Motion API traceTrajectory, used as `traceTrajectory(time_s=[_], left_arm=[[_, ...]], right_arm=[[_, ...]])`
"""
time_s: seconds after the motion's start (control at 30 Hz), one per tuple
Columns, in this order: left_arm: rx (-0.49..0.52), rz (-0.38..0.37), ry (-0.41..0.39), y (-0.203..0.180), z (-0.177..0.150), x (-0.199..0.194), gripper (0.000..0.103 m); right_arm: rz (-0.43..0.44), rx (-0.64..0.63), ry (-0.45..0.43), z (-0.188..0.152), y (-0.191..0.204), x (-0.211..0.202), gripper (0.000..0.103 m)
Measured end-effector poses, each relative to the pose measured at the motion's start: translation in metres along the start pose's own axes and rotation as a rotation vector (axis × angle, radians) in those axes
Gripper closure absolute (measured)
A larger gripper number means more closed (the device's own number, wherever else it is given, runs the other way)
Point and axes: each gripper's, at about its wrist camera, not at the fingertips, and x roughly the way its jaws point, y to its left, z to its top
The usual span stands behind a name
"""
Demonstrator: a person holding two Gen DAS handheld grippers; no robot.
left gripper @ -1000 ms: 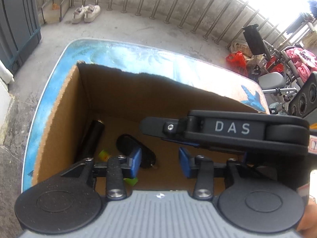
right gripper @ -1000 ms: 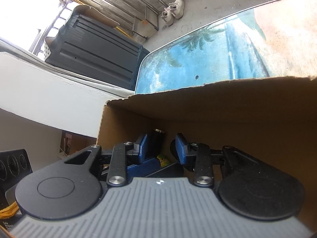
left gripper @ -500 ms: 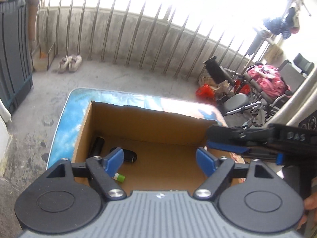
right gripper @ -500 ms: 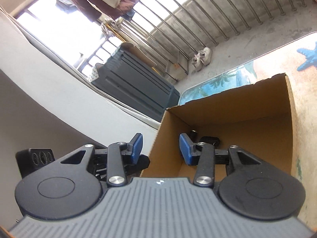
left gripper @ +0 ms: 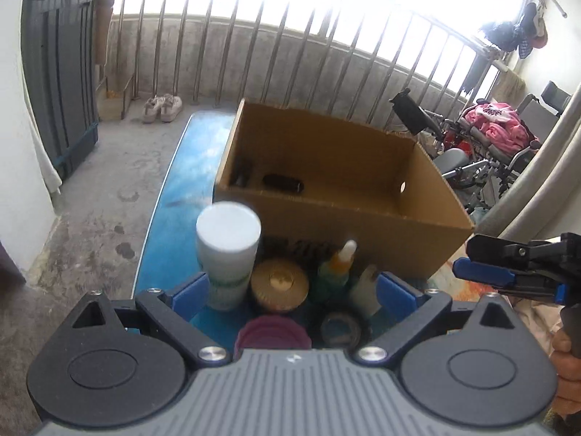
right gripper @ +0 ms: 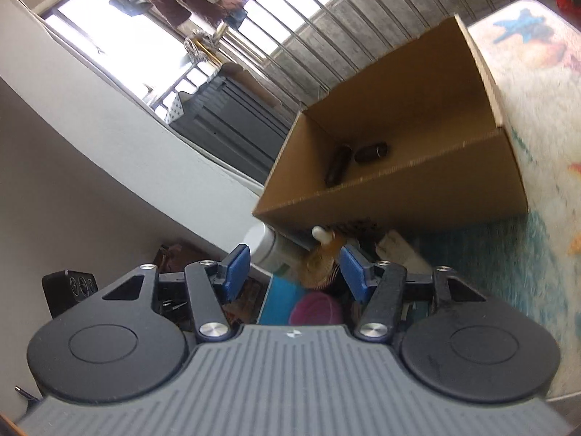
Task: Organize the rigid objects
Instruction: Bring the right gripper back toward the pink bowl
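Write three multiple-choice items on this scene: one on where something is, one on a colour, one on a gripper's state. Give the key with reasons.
1. Where do the two dark objects lie?
A. Inside the cardboard box
B. On the floor by the shoes
C. Between the left gripper's fingers

2. What colour is the cap of the tall cylindrical container in front of the box?
A. Red
B. White
C. Black

3. How does the left gripper stand?
A. Shut on the bottle
B. Shut on nothing
C. Open, holding nothing

Key: 1 A, the dark objects rest on the floor of the cardboard box. 2 B, the tall container has a white top. 3 C, the left gripper has its blue pads wide apart, with the gold-lidded jar and orange-necked bottle beyond them ungripped.
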Motion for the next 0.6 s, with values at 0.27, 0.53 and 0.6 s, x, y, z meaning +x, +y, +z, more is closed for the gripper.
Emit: traceTrajectory(time_s=[0.27,0.53,0.6], left_arm=[[0.084,-0.020,0.066,0.002,-0.048,0.013,0.004],[0.150,0.017,0.121,0.000,-0.068,0.031,0.008],[0.178,0.042,0.130,-0.002,-0.069,0.036,0.011]], right_arm=[[-0.070,-0.029,0.175,-0.040,0.011,0.060,0.052],[-0.128,-0.075,0.249,-0.045,0.026,0.104,0.066],[-0.141,-0.078,0.260,-0.046,0.027,0.111,0.067]])
